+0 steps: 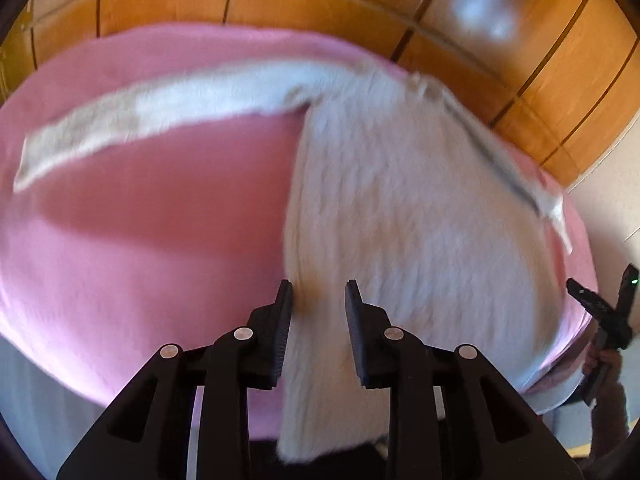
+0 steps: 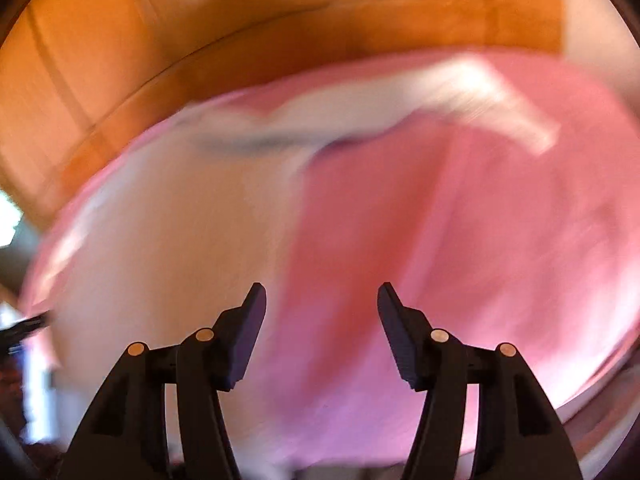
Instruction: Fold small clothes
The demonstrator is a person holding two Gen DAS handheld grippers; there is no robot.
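Both tongs, left [image 1: 318,296] and right [image 2: 320,300], hung apart and empty above a fuzzy white long-sleeved garment [image 1: 400,220] on a pink blanket [image 1: 140,220]; likely between folds, next regripping an edge.

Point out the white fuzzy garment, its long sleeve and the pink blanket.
white fuzzy garment [image 1: 400,208], left wrist view, middle of its body
long sleeve [image 1: 160,112], left wrist view, mid-length
pink blanket [image 1: 160,220], left wrist view, bare part

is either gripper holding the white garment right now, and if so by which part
Neither. The left gripper hangs open over the white garment's left edge, pads not pressing it. The right gripper is open over the pink cover.
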